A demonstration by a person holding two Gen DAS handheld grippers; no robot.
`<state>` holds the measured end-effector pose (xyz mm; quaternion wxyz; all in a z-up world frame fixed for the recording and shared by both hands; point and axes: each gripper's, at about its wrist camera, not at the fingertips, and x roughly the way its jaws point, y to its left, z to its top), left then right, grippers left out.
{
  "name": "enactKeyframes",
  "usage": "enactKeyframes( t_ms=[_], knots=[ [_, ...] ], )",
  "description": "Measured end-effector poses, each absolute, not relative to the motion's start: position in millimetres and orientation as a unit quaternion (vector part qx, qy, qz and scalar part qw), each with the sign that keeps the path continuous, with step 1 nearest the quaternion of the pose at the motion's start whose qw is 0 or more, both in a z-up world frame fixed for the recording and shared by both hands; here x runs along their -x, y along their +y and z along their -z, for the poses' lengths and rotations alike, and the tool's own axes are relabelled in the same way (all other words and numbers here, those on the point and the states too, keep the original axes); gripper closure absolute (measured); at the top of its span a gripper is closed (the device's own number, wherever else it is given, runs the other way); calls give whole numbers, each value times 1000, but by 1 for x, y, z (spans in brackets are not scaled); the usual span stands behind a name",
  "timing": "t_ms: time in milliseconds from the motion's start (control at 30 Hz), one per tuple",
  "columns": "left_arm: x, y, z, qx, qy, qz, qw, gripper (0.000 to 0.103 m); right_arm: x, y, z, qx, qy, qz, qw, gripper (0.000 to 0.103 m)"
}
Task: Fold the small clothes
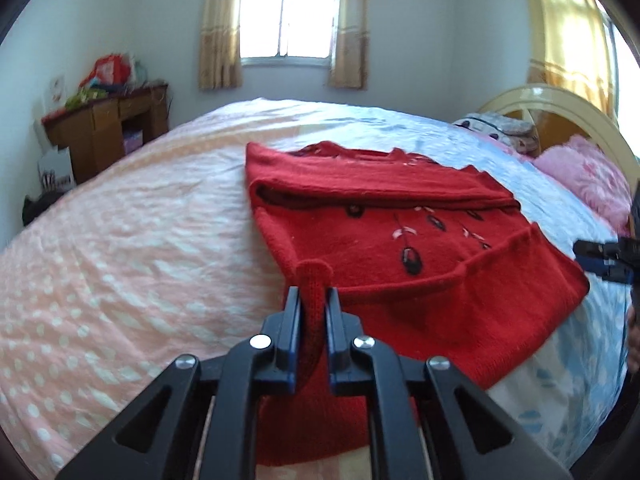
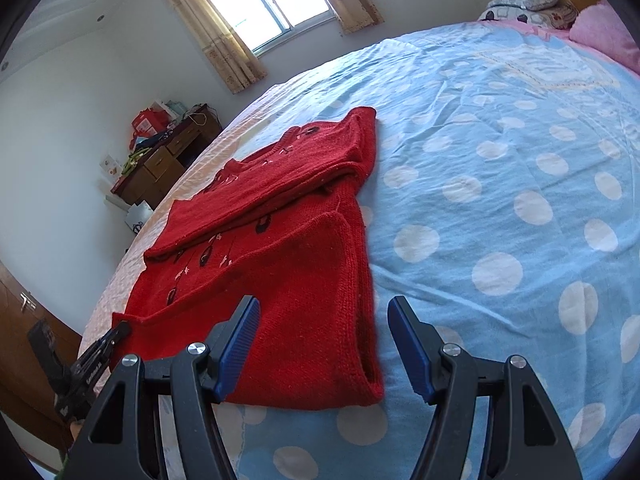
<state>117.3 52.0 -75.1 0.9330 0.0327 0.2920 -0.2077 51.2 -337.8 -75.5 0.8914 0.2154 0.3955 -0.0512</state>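
Left gripper (image 1: 313, 300): closest thing to my left camera, clamped tight on a pinched-up bit of the red sweater's (image 1: 400, 248) hem corner, knit bunched up between the pads.
Sweater: lying on the bed (image 1: 140, 240), both sleeves already folded in across the front, embroidery showing in the middle. Looks like I'm about halfway, and the bottom-up fold comes next, I reckon.
Right gripper (image 2: 322, 344): jaws spread wide, holding nothing, parked just over the other hem corner of the sweater (image 2: 304, 320). Left gripper (image 2: 108, 340) shows at the far left edge of this view, on its own corner.
Bedsheet: pink dotted half on the left, blue dotted half (image 2: 500, 200) on the right, sweater straddling the seam.
Could go wrong: if I lift with only the left side pinched, the hem goes up crooked and those folded sleeves probably slide open.
Also: the right jaws could scoop the sheet along with the knit when they close, since the corner lies flat against it.
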Motion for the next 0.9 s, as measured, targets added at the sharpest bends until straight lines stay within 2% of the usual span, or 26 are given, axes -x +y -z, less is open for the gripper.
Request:
enactKeyframes(
  t_ms=[167,333,367,533,600,900],
  knots=[
    [-98,35,64,-123,236,184,946,92,-50,-339,77,-221,398,50,889,36],
    [-89,21,61,-161,214,205,941,92,-48,-341,77,-227,396,51,888,36],
    [-91,19,62,-162,220,209,939,89,-47,-341,76,-227,394,50,889,36],
    [-127,28,82,-89,306,219,922,78,-48,-342,75,-221,395,47,890,36],
    [-133,35,84,-56,315,221,921,75,-49,-341,72,-211,393,45,894,36],
    [-137,52,90,11,340,234,911,73,-85,-326,71,-126,405,30,905,36]
  ],
)
